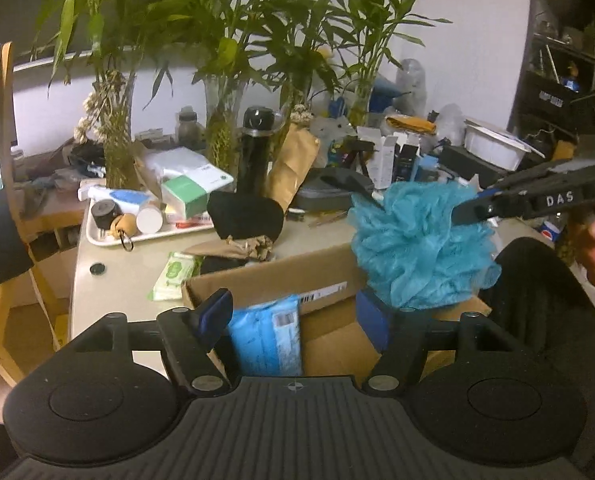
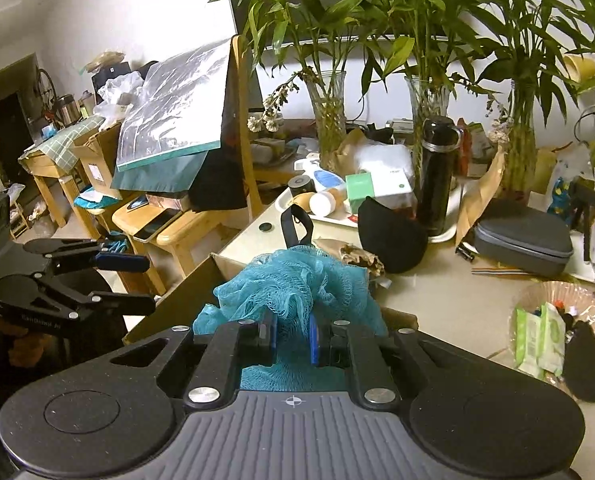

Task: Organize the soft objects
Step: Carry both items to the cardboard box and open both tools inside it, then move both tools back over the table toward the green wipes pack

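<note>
A teal mesh bath sponge [image 1: 417, 248] hangs over an open cardboard box [image 1: 281, 280] on the table. My right gripper [image 2: 293, 334] is shut on the sponge [image 2: 293, 284], whose black loop [image 2: 297, 226] sticks up; the gripper also shows in the left wrist view [image 1: 469, 210]. My left gripper [image 1: 297, 316] is open and empty, just in front of the box; it shows at the left in the right wrist view [image 2: 145, 284]. A blue packet [image 1: 265, 336] lies inside the box. A black soft pouch [image 1: 245, 216] sits behind the box.
The beige table [image 2: 449, 300] is crowded: vases of bamboo [image 1: 221, 120], a black bottle [image 1: 255, 152], a white tray [image 1: 109, 236] of small items, a grey case [image 2: 525, 236], wet wipes [image 1: 173, 274] and a basket [image 2: 565, 320]. A wooden chair [image 2: 201, 216] stands at left.
</note>
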`<state>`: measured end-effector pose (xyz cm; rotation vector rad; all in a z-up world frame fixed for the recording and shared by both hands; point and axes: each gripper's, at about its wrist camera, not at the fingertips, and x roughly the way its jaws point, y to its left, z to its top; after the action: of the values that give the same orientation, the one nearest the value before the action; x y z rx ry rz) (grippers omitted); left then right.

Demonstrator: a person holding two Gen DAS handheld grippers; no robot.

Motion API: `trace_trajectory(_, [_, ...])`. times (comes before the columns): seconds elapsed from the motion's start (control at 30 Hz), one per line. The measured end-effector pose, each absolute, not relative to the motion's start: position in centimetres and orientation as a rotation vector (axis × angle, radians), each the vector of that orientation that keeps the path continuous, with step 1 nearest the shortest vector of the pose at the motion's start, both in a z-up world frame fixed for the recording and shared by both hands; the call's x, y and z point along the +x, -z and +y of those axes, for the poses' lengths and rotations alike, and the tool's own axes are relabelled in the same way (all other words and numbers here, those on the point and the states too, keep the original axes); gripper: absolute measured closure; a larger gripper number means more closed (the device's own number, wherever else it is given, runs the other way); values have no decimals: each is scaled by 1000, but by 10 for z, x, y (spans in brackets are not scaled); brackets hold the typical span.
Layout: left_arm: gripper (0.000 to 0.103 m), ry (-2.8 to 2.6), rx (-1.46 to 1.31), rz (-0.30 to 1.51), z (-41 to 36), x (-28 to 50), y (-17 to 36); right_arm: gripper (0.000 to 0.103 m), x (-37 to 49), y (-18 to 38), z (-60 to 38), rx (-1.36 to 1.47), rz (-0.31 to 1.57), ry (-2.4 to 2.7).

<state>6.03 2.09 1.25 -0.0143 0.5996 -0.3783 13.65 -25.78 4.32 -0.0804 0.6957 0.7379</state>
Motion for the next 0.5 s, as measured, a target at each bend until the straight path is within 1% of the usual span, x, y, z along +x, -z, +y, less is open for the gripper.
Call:
trace_trajectory(0.13, [36, 377, -29, 619, 25, 59, -9, 85, 135, -41, -252, -82, 701, -759])
trace_trajectory(0.2, [36, 374, -31, 621, 26, 59, -8, 72, 137, -37, -245, -91, 714, -781])
trace_trajectory(0.27, [36, 368, -31, 624, 27, 59, -8, 35, 139, -29, -236, -119, 737, -784])
trace_trajectory(0.3, [36, 364, -33, 625, 27, 59, -9, 28, 140, -26, -232, -134, 746, -783])
trace_trajectory(0.33, [36, 362, -36, 625, 28, 58, -9, 18, 140, -24, -229, -141, 747, -787])
trace_trajectory(0.37, [36, 361, -38, 625, 29, 58, -9, 12, 141, -22, -227, -144, 745, -784])
trace_trajectory(0.43, [36, 355, -42, 626, 30, 57, -9, 6, 141, -20, -225, -142, 743, -777])
trace_trajectory(0.5, [36, 346, -45, 626, 31, 57, -9, 4, 143, -19, -223, -134, 746, -783])
